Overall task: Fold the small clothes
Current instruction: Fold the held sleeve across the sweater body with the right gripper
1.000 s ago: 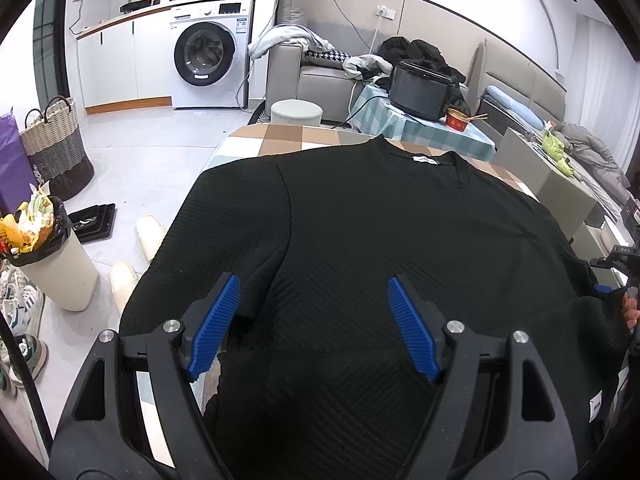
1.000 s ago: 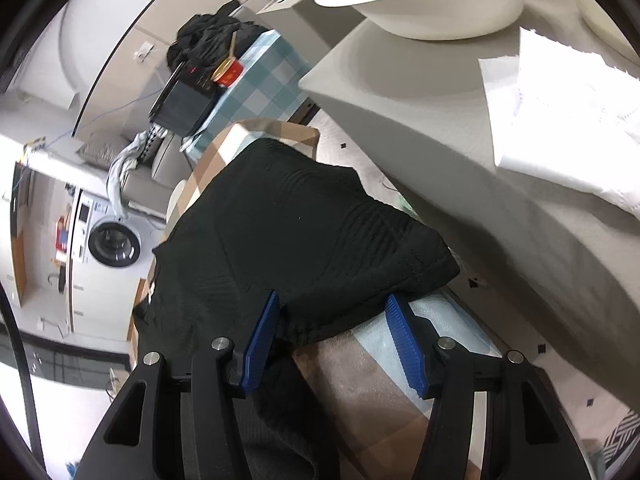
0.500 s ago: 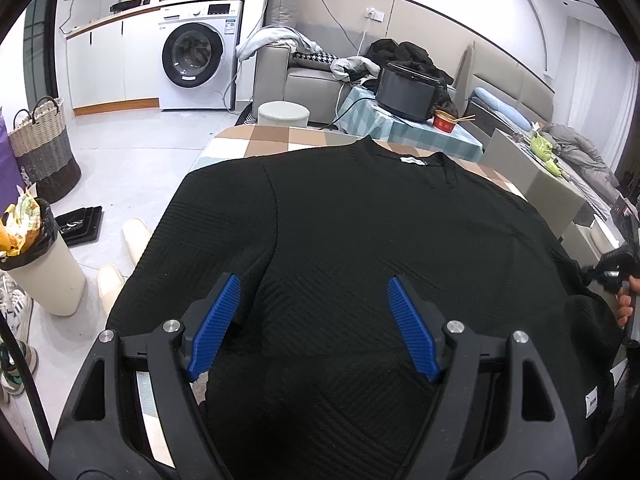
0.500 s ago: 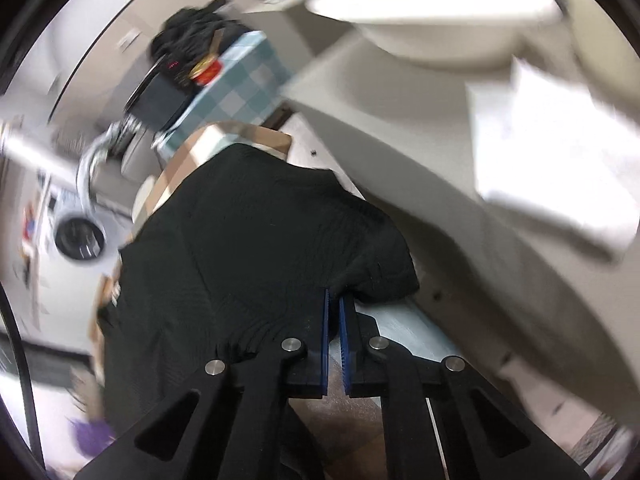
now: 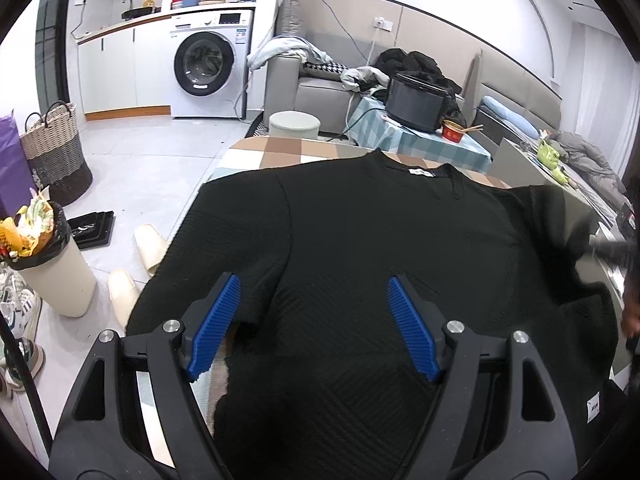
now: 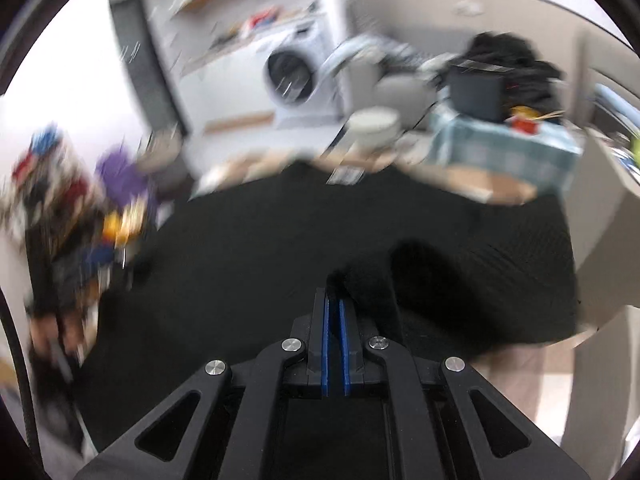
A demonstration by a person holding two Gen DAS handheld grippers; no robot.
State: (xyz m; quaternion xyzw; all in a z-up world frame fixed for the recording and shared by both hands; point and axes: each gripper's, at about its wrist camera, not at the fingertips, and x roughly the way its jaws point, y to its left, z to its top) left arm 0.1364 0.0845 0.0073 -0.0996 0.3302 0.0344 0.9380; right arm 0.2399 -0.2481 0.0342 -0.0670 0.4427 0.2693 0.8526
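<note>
A checked table (image 5: 280,152) carried a black sweater (image 5: 380,240), spread flat with its neck toward the far edge and its left sleeve hanging over the near-left side. On the right side a fold of the sweater's sleeve rose off the cloth toward the right tongs (image 6: 334,308), whose blue pads were pressed together on that fold; the right wrist view was blurred, so how much cloth they pinched could not be told. The left tongs (image 5: 312,320) hovered over the lower front of the sweater with their blue pads (image 5: 214,322) set wide apart and nothing between them. Beyond the table stood a white washing machine (image 5: 208,68), a grey sofa (image 5: 312,84) and a small side table with a dark cooker (image 5: 416,100). On the floor at left were a full waste bin (image 5: 52,272), a woven basket (image 5: 56,152) and pale slippers (image 5: 150,246).
</note>
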